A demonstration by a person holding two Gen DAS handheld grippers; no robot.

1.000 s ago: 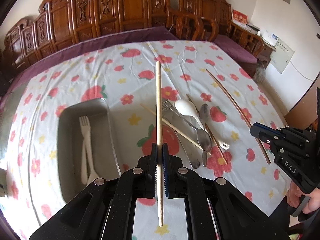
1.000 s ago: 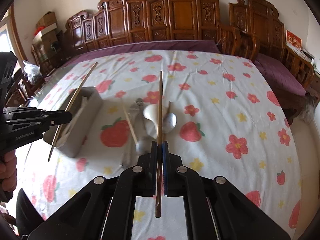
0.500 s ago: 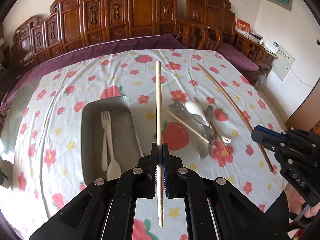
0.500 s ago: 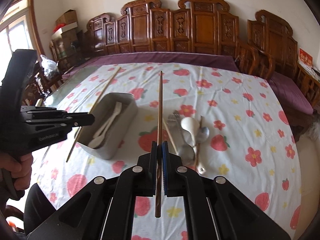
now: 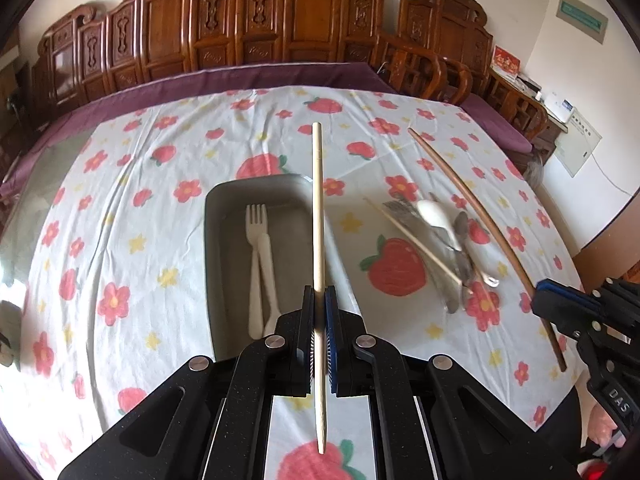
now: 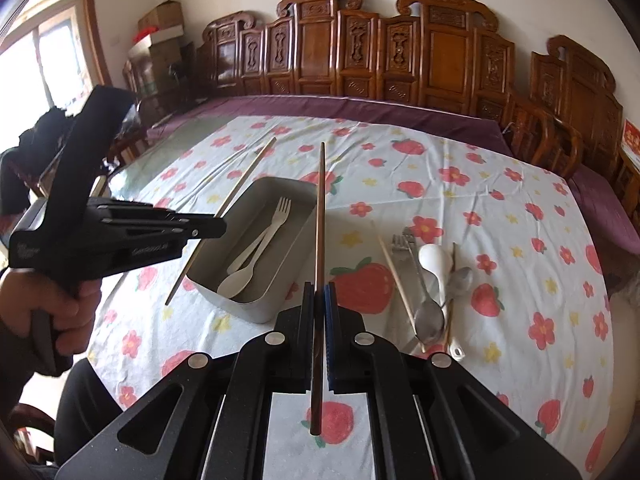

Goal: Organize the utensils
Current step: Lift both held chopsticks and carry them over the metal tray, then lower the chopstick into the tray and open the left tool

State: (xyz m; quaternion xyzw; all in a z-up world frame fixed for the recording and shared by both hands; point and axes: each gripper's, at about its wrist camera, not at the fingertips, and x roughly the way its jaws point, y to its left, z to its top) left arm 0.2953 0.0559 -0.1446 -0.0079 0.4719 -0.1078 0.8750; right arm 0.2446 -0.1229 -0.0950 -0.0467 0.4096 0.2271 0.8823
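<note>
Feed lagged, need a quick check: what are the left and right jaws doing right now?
Left gripper: shut on the light chopstick.
Right gripper: shut on the dark chopstick.

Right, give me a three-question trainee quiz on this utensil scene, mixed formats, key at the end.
1. True or false: the left gripper holds a pale chopstick and the right gripper a dark brown chopstick.
2. Multiple choice: what lies inside the grey tray? A) metal spoons B) a cream fork and cream spoon C) nothing
3. Fill in: the loose utensil pile lies on the flowered ____.

Key: 1 true; 2 B; 3 tablecloth
</note>
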